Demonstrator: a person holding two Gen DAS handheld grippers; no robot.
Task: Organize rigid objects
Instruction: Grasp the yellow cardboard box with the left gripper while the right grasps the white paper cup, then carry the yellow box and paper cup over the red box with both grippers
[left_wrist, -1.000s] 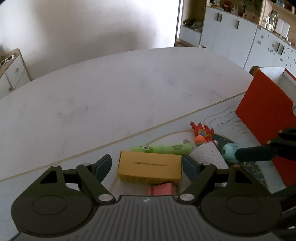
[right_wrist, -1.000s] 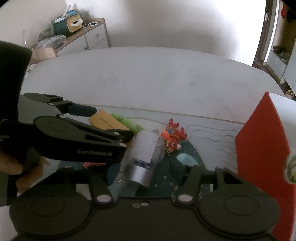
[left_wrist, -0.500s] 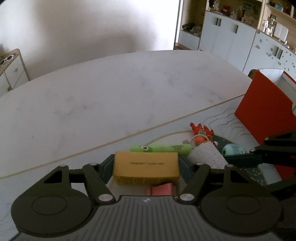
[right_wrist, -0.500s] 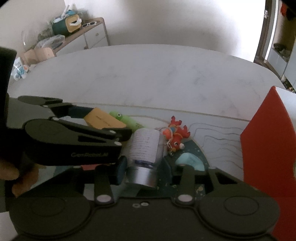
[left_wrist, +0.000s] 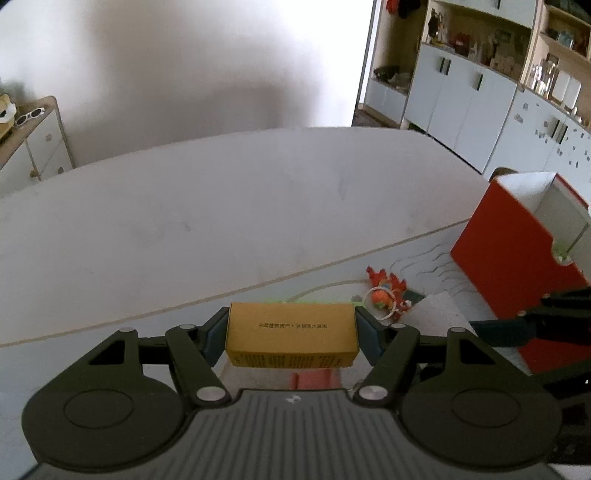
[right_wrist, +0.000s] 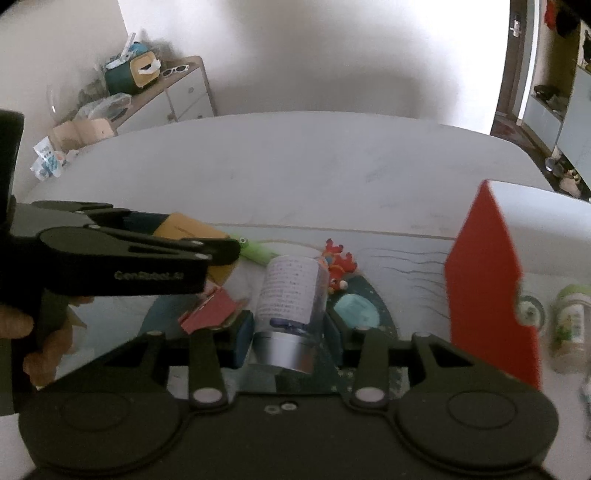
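My left gripper (left_wrist: 291, 332) is shut on a yellow cardboard box (left_wrist: 291, 341), gripped by its two short ends and held just above the mat. The right wrist view shows that box (right_wrist: 184, 230) between the left gripper's fingers (right_wrist: 221, 253). My right gripper (right_wrist: 288, 338) is shut on a white-labelled bottle with a silver cap (right_wrist: 291, 291), cap toward the camera. The bottle (left_wrist: 439, 310) shows pale at the right in the left wrist view, with a right gripper finger (left_wrist: 498, 328) beside it.
On the patterned mat (right_wrist: 406, 258) lie a green tube (right_wrist: 258, 253), a red crab toy (right_wrist: 338, 264), a teal piece (right_wrist: 356, 310) and a small red packet (right_wrist: 210, 308). A tall red and white box (right_wrist: 484, 288) stands at the right, a small jar (right_wrist: 569, 325) past it. A hand (right_wrist: 14, 325) holds the left gripper.
Both grippers closed: the left on the yellow box, the right on the bottle. Since then each has risen a little with its object.
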